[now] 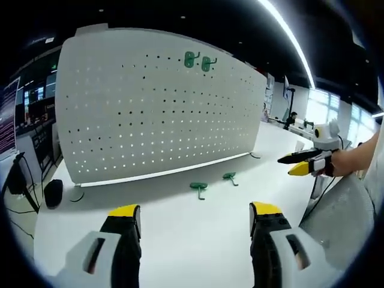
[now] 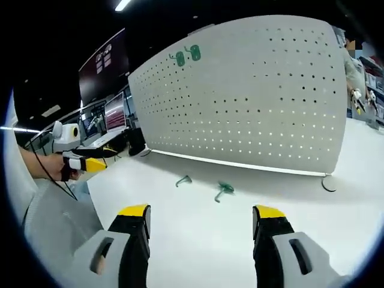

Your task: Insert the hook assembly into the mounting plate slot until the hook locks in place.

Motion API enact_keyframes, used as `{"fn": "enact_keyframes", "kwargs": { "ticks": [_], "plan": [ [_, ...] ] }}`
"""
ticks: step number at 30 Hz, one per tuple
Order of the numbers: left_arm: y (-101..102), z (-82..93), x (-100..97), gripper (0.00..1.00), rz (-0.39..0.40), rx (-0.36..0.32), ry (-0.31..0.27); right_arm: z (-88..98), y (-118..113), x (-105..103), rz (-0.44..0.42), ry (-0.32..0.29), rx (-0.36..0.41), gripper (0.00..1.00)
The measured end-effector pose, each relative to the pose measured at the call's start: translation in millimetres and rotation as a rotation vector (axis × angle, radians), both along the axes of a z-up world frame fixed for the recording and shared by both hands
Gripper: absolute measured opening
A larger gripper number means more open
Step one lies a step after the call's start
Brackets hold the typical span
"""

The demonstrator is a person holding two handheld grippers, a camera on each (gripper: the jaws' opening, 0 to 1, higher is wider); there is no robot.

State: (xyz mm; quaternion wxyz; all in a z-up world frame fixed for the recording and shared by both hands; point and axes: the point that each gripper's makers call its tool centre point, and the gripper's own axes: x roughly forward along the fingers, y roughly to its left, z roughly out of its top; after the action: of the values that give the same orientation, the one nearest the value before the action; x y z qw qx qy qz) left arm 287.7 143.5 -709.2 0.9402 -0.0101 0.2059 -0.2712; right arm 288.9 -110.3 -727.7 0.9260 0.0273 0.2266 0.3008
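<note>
A white pegboard (image 1: 156, 108) stands upright on the white table (image 1: 192, 240). Two green hooks (image 1: 198, 60) hang side by side near its top edge. Two more green hooks lie on the table in front of it, one (image 1: 198, 187) beside the other (image 1: 230, 177). My left gripper (image 1: 195, 211) is open and holds nothing, well short of the lying hooks. My right gripper (image 1: 300, 163) comes in from the right in a hand. In the right gripper view the pegboard (image 2: 252, 90) carries the hung hooks (image 2: 185, 56), the loose hooks (image 2: 224, 189) lie ahead, and my right gripper (image 2: 201, 213) is open.
A black object (image 1: 53, 192) and a cable sit at the table's left end, with monitors (image 2: 114, 111) behind. The pegboard's foot (image 2: 327, 183) sticks out at its right end. A person (image 1: 292, 118) stands far off. My left gripper (image 2: 96, 161) is held at the left.
</note>
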Motion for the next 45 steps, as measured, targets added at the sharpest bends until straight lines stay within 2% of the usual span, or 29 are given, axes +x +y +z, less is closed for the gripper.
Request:
{"fn": "enact_keyframes", "kwargs": {
  "ticks": [7, 17, 21, 25, 28, 30, 34, 37, 40, 45],
  "plan": [
    [-4, -0.3, 0.9, 0.75, -0.017, 0.011, -0.003, 1.5, 0, 0, -0.002, 0.001, 0.008, 0.67],
    [-11, -2.7, 6.6, 0.74, -0.112, 0.075, 0.018, 2.3, 4, -2, 0.012, 0.002, 0.011, 0.66],
    [-16, -5.3, 9.5, 0.74, -0.176, 0.105, 0.033, 2.3, 5, -3, 0.018, 0.003, 0.008, 0.65],
    [-18, -6.9, 13.7, 0.73, -0.242, 0.17, 0.027, 2.1, 7, -4, 0.031, -0.003, -0.013, 0.65],
    [-22, -8.8, 17.2, 0.73, -0.289, 0.173, 0.052, 2.0, 9, -5, 0.042, -0.009, -0.028, 0.65],
    [-24, -10.6, 18.6, 0.73, -0.326, 0.211, 0.053, 1.8, 8, -5, 0.044, -0.011, -0.03, 0.65],
    [-30, -11.7, 22.8, 0.72, -0.385, 0.25, 0.042, 2.3, 7, -4, 0.04, -0.012, -0.029, 0.65],
    [-33, -16.2, 26.3, 0.72, -0.45, 0.329, 0.026, 1.2, 6, -4, 0.036, -0.01, -0.03, 0.65],
    [-39, -18.0, 26.7, 0.73, -0.483, 0.334, 0.03, 0.4, 5, -3, 0.031, -0.007, -0.028, 0.65],
    [-45, -20.8, 30.7, 0.71, -0.537, 0.382, 0.012, -0.4, 4, -3, 0.029, -0.007, -0.032, 0.65]
  ]
}}
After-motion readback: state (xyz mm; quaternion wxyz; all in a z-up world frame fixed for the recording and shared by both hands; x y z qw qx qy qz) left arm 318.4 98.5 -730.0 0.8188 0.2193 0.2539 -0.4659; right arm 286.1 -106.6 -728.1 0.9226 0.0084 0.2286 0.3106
